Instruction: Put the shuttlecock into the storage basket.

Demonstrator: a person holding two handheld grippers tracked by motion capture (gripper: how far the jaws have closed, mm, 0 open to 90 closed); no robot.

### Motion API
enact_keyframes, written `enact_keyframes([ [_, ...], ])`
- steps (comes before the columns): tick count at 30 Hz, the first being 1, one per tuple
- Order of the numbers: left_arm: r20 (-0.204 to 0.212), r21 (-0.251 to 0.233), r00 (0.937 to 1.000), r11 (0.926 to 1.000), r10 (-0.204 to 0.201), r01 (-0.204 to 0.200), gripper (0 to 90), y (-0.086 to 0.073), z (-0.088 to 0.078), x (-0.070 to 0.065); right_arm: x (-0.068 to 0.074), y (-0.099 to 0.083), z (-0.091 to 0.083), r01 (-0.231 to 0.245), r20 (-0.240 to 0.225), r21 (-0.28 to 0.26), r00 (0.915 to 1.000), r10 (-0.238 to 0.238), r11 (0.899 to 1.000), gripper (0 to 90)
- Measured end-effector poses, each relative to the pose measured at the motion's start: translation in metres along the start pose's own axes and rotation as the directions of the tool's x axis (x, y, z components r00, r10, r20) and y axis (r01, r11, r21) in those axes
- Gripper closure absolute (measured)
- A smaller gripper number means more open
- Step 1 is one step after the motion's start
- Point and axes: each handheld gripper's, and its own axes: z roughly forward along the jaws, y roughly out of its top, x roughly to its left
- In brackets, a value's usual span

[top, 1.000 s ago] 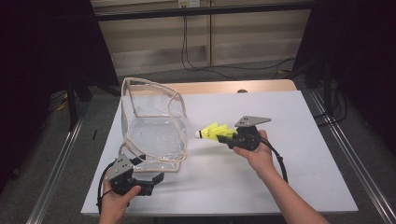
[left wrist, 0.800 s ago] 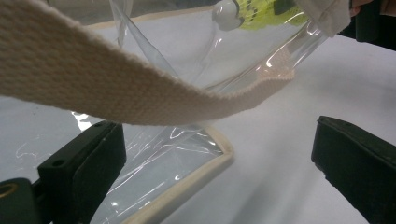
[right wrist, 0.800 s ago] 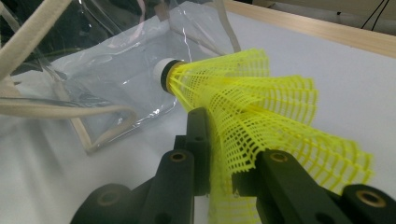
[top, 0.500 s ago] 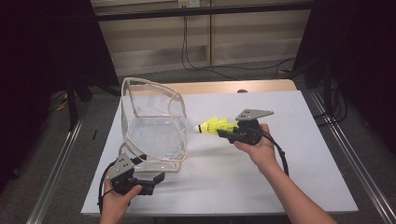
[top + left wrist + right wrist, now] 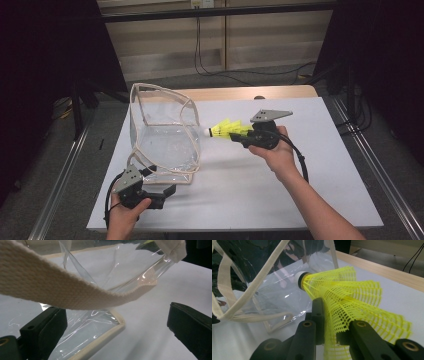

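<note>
We see a table with a bag standing on its left part. The bag's mouth faces up and to the right. A strap of the bag hangs across, above the table. The left gripper sits at the near left corner of the bag, with 1 jaw on each side of that corner. To the right of the bag, above the table, the right gripper holds a shuttlecock. The shuttlecock's tip points left at the bag, just beside its rim.
</note>
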Motion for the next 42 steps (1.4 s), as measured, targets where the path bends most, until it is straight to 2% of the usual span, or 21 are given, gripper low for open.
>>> enact_keyframes([
  [25, 0.001, -0.006, 1.0, 1.0, -0.001, 0.001, 2.8, 0.0, 0.0, -0.001, -0.002, 0.02, -0.013, 0.003, 0.017, -0.008, 0.9999, -0.003, 1.0, 80.2],
  [42, -0.001, -0.01, 1.0, 0.9999, 0.003, -0.003, 2.8, 0.001, -0.001, 0.0, 0.006, 0.038, -0.013, 0.014, 0.01, -0.021, 0.9998, -0.014, 1.0, 80.2],
])
